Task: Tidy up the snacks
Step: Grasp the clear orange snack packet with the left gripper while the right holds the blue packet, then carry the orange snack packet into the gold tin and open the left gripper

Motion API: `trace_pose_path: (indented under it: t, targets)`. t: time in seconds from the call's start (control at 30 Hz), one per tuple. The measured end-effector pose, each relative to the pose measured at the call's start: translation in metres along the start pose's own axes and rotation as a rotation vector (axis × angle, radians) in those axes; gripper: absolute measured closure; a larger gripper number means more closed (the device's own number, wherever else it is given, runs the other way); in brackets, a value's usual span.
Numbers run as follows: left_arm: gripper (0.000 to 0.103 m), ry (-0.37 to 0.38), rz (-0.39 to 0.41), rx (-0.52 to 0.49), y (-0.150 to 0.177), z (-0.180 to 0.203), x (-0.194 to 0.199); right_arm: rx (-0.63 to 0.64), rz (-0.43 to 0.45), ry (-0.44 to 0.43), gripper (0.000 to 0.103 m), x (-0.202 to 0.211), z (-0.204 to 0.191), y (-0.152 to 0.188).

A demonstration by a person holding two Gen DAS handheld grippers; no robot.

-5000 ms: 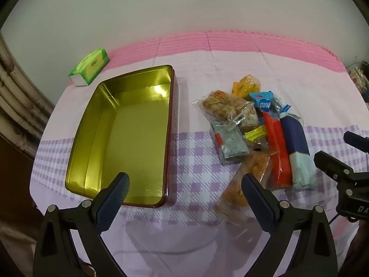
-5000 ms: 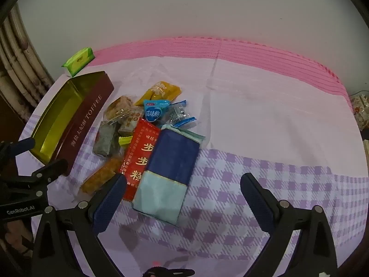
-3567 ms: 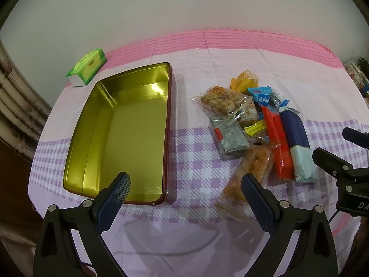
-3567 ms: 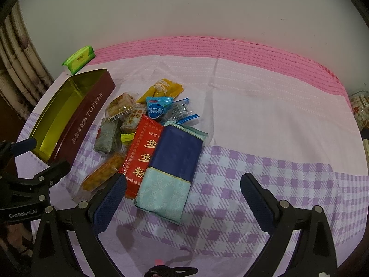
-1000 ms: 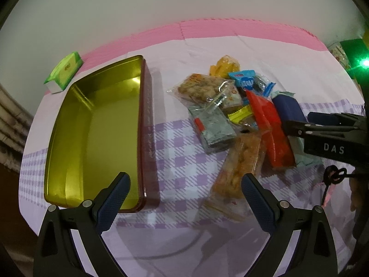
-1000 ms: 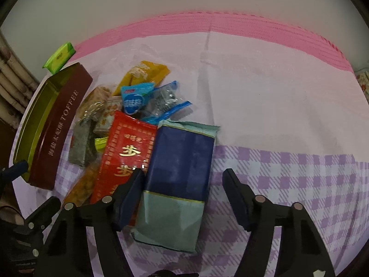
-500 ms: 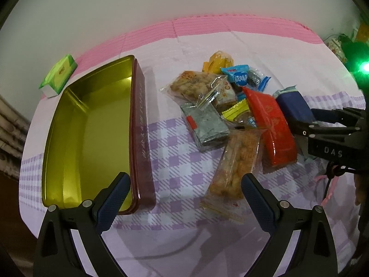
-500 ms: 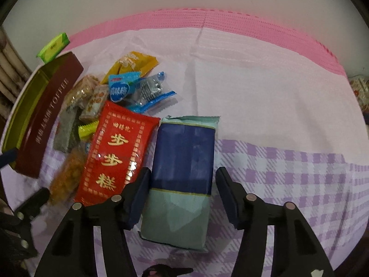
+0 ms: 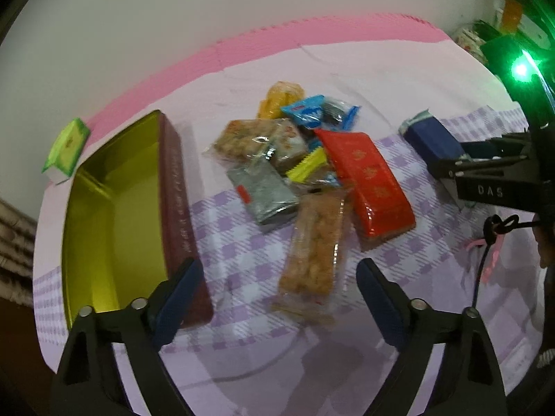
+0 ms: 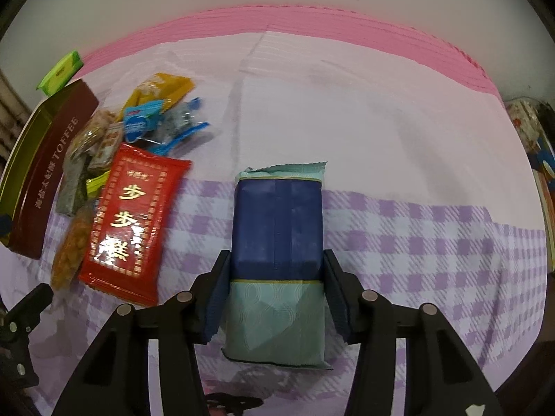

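While pinched by the right claw [image 10: 275,298], blue packet [image 10: 276,228] beside red packet [image 10: 128,222]; left claw [image 9: 277,298] spread.

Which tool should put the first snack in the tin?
Right. The right tool is shut on the navy and teal packet, apart from the snack pile. The left tool is open and holds nothing, hovering over the orange snack bar beside the gold tin.

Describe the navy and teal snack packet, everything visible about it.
The navy and teal packet is a flat rectangular foil-look wrapper, navy on its far part, pale teal with a wavy pattern nearer the camera, crimped at the far end. The right gripper is clamped on its long sides. It sits apart from the red packet, over the checked tablecloth.
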State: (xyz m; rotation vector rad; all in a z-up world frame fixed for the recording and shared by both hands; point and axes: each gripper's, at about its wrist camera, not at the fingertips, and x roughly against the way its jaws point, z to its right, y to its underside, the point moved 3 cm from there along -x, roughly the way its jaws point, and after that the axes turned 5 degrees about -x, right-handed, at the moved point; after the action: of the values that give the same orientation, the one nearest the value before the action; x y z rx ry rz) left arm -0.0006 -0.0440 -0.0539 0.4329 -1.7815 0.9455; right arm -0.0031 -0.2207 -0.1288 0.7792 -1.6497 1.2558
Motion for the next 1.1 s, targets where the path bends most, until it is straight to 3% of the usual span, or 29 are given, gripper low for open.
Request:
trace_pose_path:
  t: [0.13, 0.37, 0.43, 0.73, 1.1]
  targets:
    - [0.028, 0.042, -0.045, 0.023, -0.006, -0.004, -0.012, -0.007, 0.001, 0.002, 0.055, 0.001, 0.003, 0.001]
    - [0.034, 0.086, -0.059, -0.016, -0.020, 0.003, -0.023, -0.007, 0.001, 0.003, 0.055, 0.001, 0.001, -0.001]
    - [0.042, 0.102, -0.074, -0.017, -0.024, 0.006, -0.031, -0.005, 0.001, 0.003, 0.055, 0.000, 0.000, -0.001]
    - [0.059, 0.160, -0.118, 0.027, -0.023, 0.010, -0.050, -0.005, -0.001, 0.002, 0.053, 0.000, 0.002, -0.001]
    - [0.064, 0.157, -0.087, 0.021, -0.010, 0.011, -0.030, -0.003, 0.000, 0.006, 0.053, 0.000, -0.001, -0.001]
